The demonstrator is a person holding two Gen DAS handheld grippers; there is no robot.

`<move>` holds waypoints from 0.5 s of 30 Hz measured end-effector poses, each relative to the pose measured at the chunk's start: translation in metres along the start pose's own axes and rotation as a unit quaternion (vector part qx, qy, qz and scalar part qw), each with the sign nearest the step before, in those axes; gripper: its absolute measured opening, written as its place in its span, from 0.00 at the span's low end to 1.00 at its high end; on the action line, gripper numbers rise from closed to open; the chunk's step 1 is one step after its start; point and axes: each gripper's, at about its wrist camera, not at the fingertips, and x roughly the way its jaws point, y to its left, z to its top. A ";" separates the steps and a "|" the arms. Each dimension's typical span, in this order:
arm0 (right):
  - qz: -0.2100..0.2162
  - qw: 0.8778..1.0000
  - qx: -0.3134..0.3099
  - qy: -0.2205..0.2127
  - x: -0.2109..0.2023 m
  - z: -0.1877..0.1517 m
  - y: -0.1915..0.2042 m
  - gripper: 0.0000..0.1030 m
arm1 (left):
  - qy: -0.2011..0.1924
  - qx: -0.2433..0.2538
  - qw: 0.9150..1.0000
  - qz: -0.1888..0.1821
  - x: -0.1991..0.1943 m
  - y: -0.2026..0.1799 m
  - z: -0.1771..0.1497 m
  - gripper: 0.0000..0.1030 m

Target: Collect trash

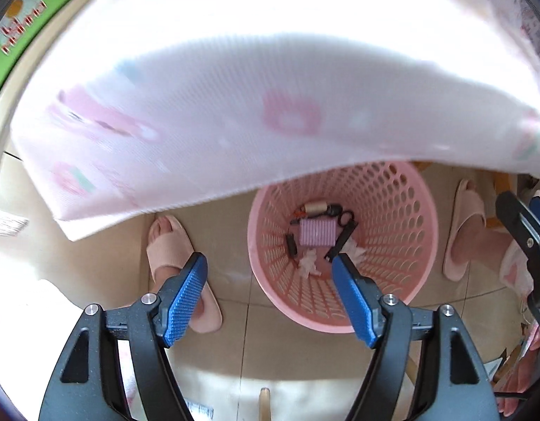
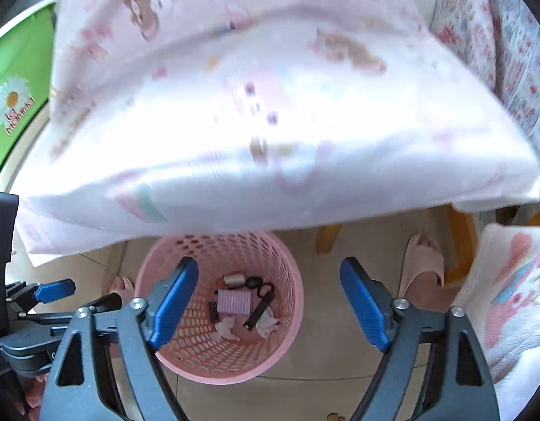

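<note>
A pink perforated trash basket [image 1: 403, 231] stands on the tiled floor, also in the right wrist view [image 2: 287, 280]. Inside lie a small pink ribbed box [image 1: 317, 232] [image 2: 234, 301], black sticks, a thread spool and crumpled white tissues [image 1: 310, 263] [image 2: 268, 321]. My left gripper [image 1: 270, 273] is open and empty above the basket's near left rim. My right gripper [image 2: 266, 280] is open and empty above the basket. The right gripper shows at the right edge of the left wrist view [image 1: 526, 231]. The left gripper shows at the left of the right wrist view [image 2: 54, 289].
A white and pink printed tablecloth [image 1: 234, 122] [image 2: 270, 122] hangs over the table edge just beyond the basket. The person's feet in pink slippers [image 1: 171, 245] [image 1: 466, 224] stand either side of it. A green bag [image 2: 17, 80] is at the left. A wooden leg [image 2: 327, 236] stands behind.
</note>
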 end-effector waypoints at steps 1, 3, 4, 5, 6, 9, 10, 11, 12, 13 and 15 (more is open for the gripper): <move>0.000 1.000 -0.003 -0.006 -0.005 0.002 0.000 0.83 | -0.011 0.004 1.000 0.000 -0.007 0.000 0.000 0.70; -0.006 1.000 -0.012 -0.013 -0.015 0.005 0.001 0.83 | -0.033 0.010 0.999 -0.002 -0.021 -0.002 0.001 0.70; -0.018 1.000 -0.019 -0.015 -0.020 0.008 0.002 0.83 | -0.045 0.009 0.999 -0.005 -0.029 -0.002 0.001 0.70; -0.022 0.999 -0.026 -0.020 -0.026 0.011 0.005 0.83 | -0.058 0.007 0.998 -0.008 -0.037 -0.001 0.000 0.70; -0.022 0.999 -0.034 -0.030 -0.033 0.014 0.006 0.83 | -0.072 0.004 0.997 -0.008 -0.045 0.000 0.000 0.70; -0.017 0.997 -0.045 -0.058 -0.055 0.018 0.010 0.83 | -0.113 0.001 0.994 -0.008 -0.066 0.005 0.000 0.70; -0.012 0.997 -0.048 -0.065 -0.062 0.019 0.010 0.83 | -0.127 -0.001 0.992 -0.008 -0.073 0.006 0.000 0.70; -0.011 0.996 -0.050 -0.070 -0.068 0.018 0.011 0.83 | -0.140 -0.003 0.990 -0.009 -0.079 0.008 0.000 0.70; -0.009 0.996 -0.051 -0.077 -0.074 0.018 0.011 0.83 | -0.152 -0.004 0.988 -0.011 -0.085 0.009 0.000 0.70; -0.007 0.995 -0.052 -0.084 -0.080 0.017 0.010 0.83 | -0.165 -0.006 0.986 -0.013 -0.092 0.011 0.001 0.70; -0.005 0.994 -0.053 -0.097 -0.091 0.018 0.008 0.83 | -0.189 -0.015 0.982 -0.018 -0.105 0.016 0.001 0.70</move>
